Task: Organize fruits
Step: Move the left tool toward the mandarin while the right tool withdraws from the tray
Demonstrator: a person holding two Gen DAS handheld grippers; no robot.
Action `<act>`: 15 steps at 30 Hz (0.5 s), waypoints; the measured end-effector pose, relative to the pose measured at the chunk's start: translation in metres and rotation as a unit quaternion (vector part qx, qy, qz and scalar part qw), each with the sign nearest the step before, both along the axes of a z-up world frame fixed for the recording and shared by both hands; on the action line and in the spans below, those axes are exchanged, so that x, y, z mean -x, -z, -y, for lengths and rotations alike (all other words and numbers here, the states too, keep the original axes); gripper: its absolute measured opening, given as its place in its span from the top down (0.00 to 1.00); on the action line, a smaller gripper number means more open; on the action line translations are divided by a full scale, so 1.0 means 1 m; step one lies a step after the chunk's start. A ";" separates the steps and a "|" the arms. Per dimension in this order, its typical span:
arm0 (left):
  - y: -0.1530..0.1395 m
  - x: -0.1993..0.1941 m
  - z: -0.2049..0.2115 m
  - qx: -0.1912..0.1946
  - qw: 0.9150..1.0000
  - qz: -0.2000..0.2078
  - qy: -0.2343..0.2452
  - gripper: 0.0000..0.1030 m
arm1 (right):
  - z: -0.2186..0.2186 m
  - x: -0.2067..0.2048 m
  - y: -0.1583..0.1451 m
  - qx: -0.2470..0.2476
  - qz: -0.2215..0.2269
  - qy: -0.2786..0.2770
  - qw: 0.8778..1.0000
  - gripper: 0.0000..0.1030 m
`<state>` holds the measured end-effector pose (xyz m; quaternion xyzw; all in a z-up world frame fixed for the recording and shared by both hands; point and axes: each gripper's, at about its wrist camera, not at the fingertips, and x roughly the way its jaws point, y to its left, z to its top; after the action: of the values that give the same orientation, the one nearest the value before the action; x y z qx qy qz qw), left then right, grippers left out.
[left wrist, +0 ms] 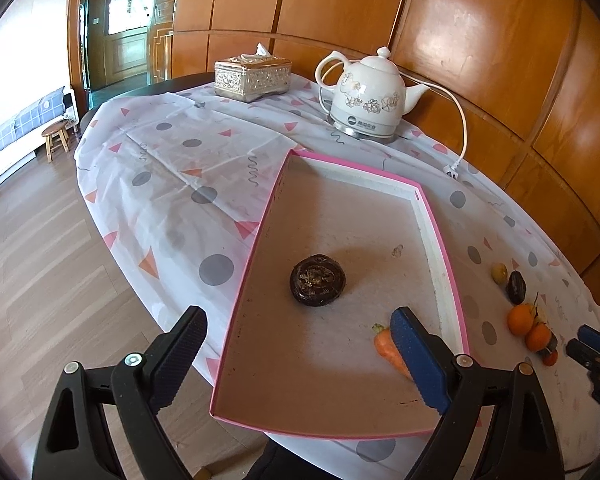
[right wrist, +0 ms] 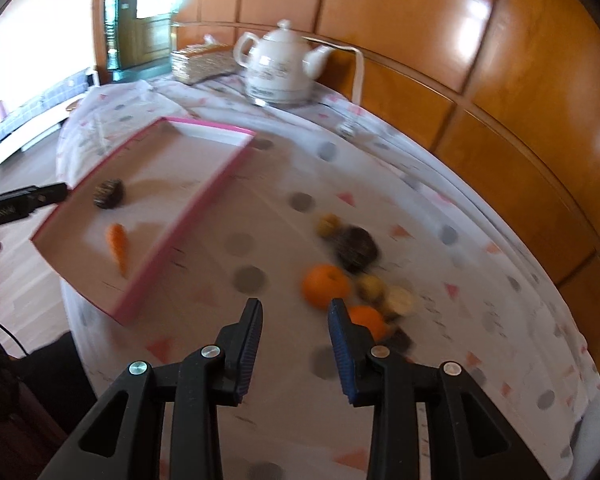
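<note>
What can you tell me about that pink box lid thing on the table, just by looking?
The pink tray is a shallow rectangular box, seemingly cardboard: pink outside, white inner walls, a scuffed brownish floor. It lies flat on the patterned tablecloth, its near corner overhanging the table edge. Inside lie a dark round fruit and a small carrot, apart from each other. The left tongs hover open above its near end.

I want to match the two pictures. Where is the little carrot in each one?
Left wrist view: the carrot lies low and right of centre in the pink tray, partly behind the left gripper's blue finger.
Right wrist view: the carrot lies left of centre, in the tray's near end.
Shared landmark: the white kettle at the table's far side.
</note>
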<state>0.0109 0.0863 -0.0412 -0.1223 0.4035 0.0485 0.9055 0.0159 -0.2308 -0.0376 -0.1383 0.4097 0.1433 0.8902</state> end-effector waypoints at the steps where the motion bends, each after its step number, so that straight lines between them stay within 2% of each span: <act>1: 0.000 0.000 0.001 0.000 1.000 -0.001 0.001 0.09 | 0.010 0.000 0.001 0.002 -0.002 0.011 1.000 0.67; 9: 0.000 -0.002 0.008 -0.008 1.000 -0.005 0.009 0.08 | 0.080 -0.002 0.004 0.013 -0.008 0.093 0.996 0.67; 15: 0.000 -0.003 0.014 -0.011 1.000 -0.004 0.018 0.08 | 0.132 -0.003 0.007 0.014 -0.012 0.156 0.988 0.67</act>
<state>0.0140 0.0720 -0.0411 -0.1054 0.4083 0.0371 0.9060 0.0190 -0.3627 -0.0448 -0.0832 0.4389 -0.0012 0.8947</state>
